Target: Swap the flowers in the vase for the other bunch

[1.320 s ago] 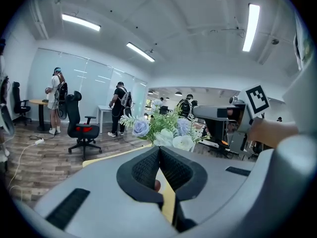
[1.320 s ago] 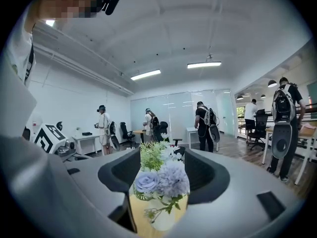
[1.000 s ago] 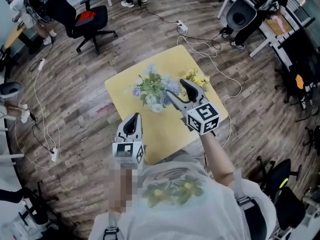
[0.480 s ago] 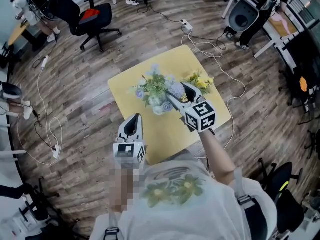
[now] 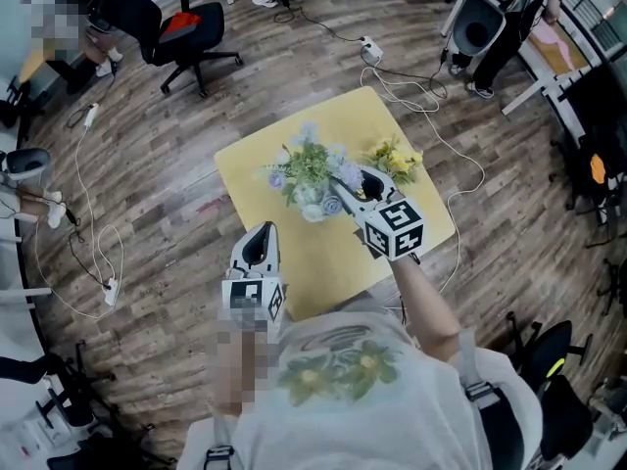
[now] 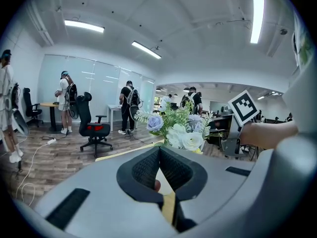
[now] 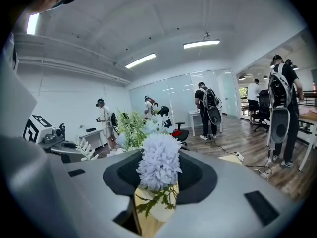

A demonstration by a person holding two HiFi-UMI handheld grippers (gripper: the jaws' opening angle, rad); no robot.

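Note:
A pale vase [image 5: 311,208] with blue and white flowers [image 5: 306,169] stands mid-table on the yellow table [image 5: 257,161]. A yellow bunch [image 5: 392,158] lies to its right. My right gripper [image 5: 351,190] reaches into the right side of the bouquet. Its jaws are closing with a pale lilac flower head [image 7: 159,165] between them, gaps still showing on both sides. My left gripper [image 5: 261,246] hovers over the table's near edge, shut and empty, pointing at the bouquet [image 6: 178,128]; its tips [image 6: 158,150] meet.
Cables [image 5: 431,116] run over the wooden floor beyond the table. A black office chair [image 5: 176,32] stands at the far left and more chairs and desks [image 5: 509,27] at the far right. Several people stand in the room [image 6: 128,105].
My right gripper has come down and forward into the bouquet, and its jaws have narrowed around a flower. The left gripper has stayed put.

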